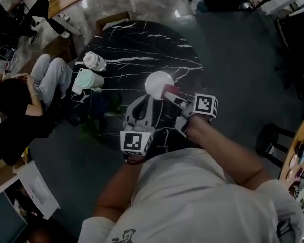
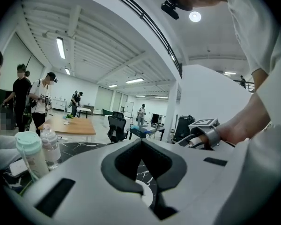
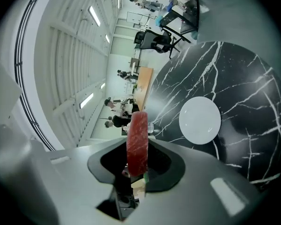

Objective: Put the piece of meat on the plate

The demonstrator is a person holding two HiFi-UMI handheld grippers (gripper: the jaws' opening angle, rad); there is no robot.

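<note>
Pinching the piece of meat [image 3: 137, 142] on edge in the fingers of the right gripper [image 1: 173, 93], at the near rim of the plate [image 1: 156, 82] by the middle of the table [image 1: 137, 49]; with fingers of the left gripper [image 1: 150, 100] together, empty, just beside.

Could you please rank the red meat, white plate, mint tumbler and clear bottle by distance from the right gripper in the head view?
1. Red piece of meat, between the right gripper's jaws.
2. Round white plate, just beyond.
3. Mint-green tumbler and clear plastic bottle, left; too close to call.
</note>
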